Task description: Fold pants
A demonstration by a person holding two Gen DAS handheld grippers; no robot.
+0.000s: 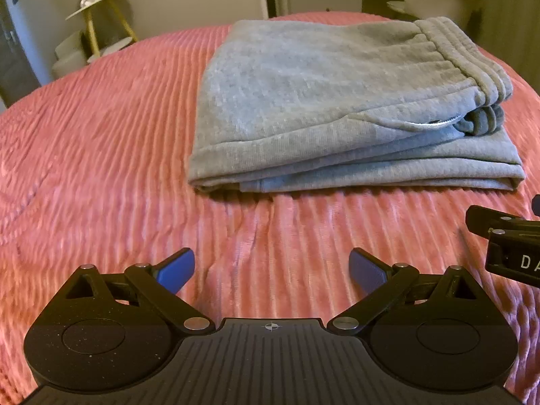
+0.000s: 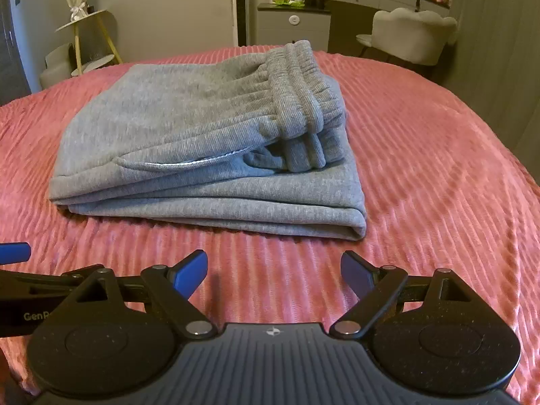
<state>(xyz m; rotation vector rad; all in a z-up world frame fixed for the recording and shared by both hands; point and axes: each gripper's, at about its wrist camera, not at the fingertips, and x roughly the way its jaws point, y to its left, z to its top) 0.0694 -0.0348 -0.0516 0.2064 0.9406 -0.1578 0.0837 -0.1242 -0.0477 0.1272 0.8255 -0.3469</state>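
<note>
1. Left hand-held gripper [image 1: 271, 271]: we see its blue fingers spread wide, holding nothing, above the pink bedspread [image 1: 101, 141].
2. Right hand-held gripper [image 2: 273, 273]: likewise agape and empty, beside the left.
3. Grey pants [image 2: 202, 141] lie folded in a stack on the bed ahead of both, waistband [image 2: 303, 94] on top.
4. Beyond: a pale chair [image 2: 411, 33].

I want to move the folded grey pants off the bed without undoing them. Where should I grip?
Probably the near folded edge of the grey pants, from the front: the layers stack there. Both the left gripper and the right gripper are open.
</note>
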